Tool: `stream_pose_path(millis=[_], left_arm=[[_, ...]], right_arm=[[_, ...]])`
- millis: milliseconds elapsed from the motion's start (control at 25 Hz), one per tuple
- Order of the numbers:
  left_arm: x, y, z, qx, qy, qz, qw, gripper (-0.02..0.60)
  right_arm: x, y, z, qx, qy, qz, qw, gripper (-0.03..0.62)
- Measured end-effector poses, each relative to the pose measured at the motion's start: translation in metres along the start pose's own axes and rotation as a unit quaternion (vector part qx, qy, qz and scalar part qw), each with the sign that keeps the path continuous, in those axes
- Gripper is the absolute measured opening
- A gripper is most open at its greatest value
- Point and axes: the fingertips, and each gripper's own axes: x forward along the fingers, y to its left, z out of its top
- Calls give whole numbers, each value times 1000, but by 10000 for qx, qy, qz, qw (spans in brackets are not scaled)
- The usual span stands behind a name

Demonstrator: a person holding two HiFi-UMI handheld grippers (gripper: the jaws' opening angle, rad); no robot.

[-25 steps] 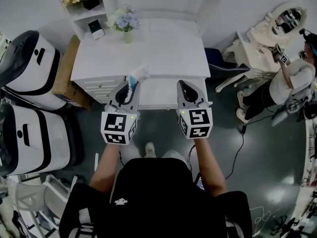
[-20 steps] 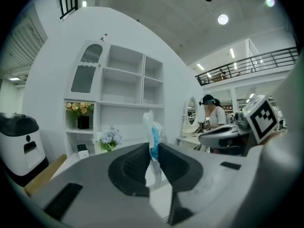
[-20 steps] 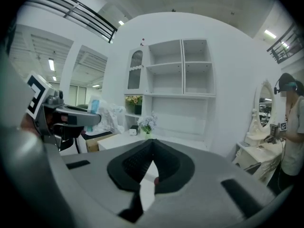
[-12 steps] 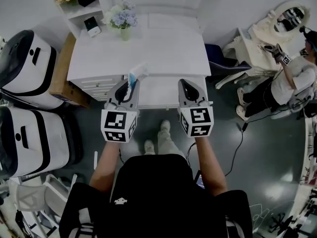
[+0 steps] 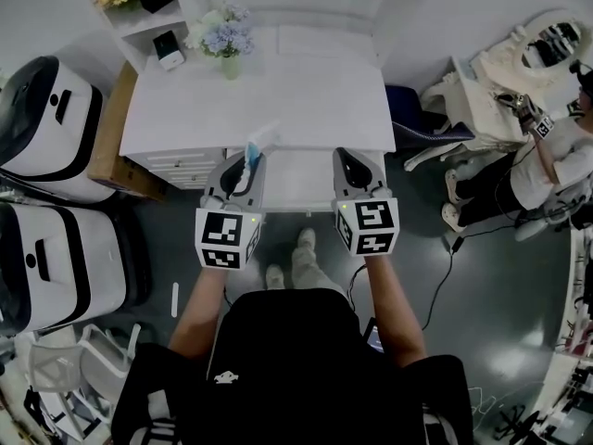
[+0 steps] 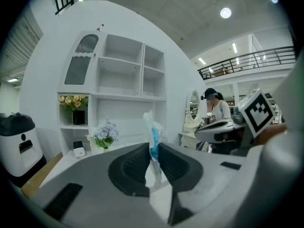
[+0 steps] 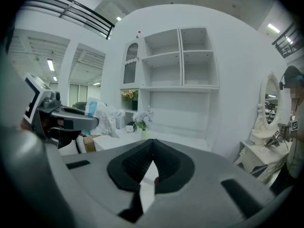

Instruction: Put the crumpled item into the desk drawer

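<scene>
A crumpled white and blue wrapper [image 5: 257, 146] [image 6: 153, 139] is pinched between the jaws of my left gripper [image 5: 245, 166] [image 6: 153, 161], sticking up past the tips. It is held above the front edge of the white desk [image 5: 278, 86], over the open drawer [image 5: 298, 179]. My right gripper [image 5: 353, 167] [image 7: 152, 161] hangs level beside it, shut, with nothing between its pads. In the right gripper view the left gripper [image 7: 71, 120] and the wrapper [image 7: 97, 114] show at the left.
A vase of pale flowers [image 5: 224, 37] and a small black and white device [image 5: 169, 52] stand at the desk's back left. White machines [image 5: 51, 128] and a cardboard box [image 5: 104, 146] flank the desk's left. Another person [image 5: 547, 160] sits by a vanity at the right.
Both grippers have kept their hold and spacing. The view has shifted slightly, so the desk sits a little higher and the left gripper a little lower. The person's feet have moved.
</scene>
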Motion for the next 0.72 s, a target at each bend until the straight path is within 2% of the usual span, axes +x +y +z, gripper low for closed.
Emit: stream_pose_path(millis=[240,440,720], left_arm=[[28,-2,-5,-75,62,12,10000,48],[50,-6,-24,29,289,-48,9996,48],[75,-15,-50,-96,583,-99,9982,48]], right_arm=[[19,-16,-8,-66,169,96,9998,-5],[31,-33,-22,-61,366,144,9992,-5],[50,-48,-45,24,617,250,9978,-5]])
